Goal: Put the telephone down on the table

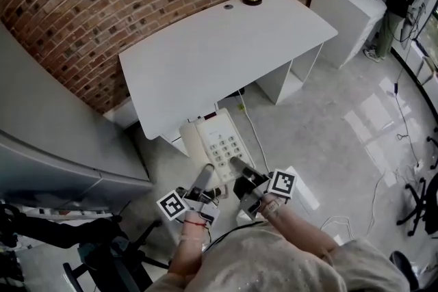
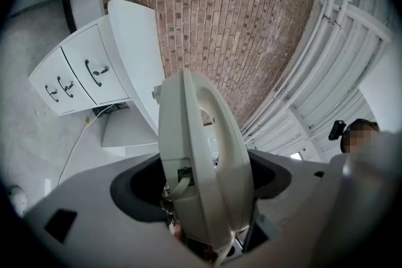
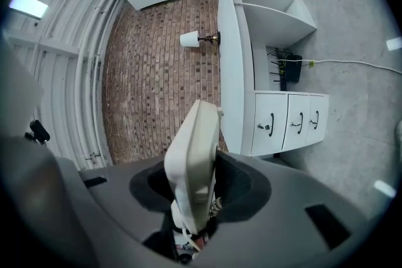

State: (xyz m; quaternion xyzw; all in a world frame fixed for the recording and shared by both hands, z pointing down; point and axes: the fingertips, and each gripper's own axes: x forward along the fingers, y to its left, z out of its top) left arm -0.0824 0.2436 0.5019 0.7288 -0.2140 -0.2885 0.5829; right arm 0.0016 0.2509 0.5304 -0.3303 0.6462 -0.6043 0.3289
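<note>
Your left hand-held gripper [image 1: 207, 173] and right hand-held gripper [image 1: 237, 164] clamp the cream plastic telephone [image 1: 217, 139] — aloft, short of the white counter [image 1: 226, 51]; setting it down remains.

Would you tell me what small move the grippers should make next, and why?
Probably carry the telephone forward, level, until over the table. The left gripper and right gripper both clamp it, yet it hangs above the floor, short of the table's near edge, so lowering now would miss.

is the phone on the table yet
No, the left tool and right tool hold the phone in the air before the table.
</note>
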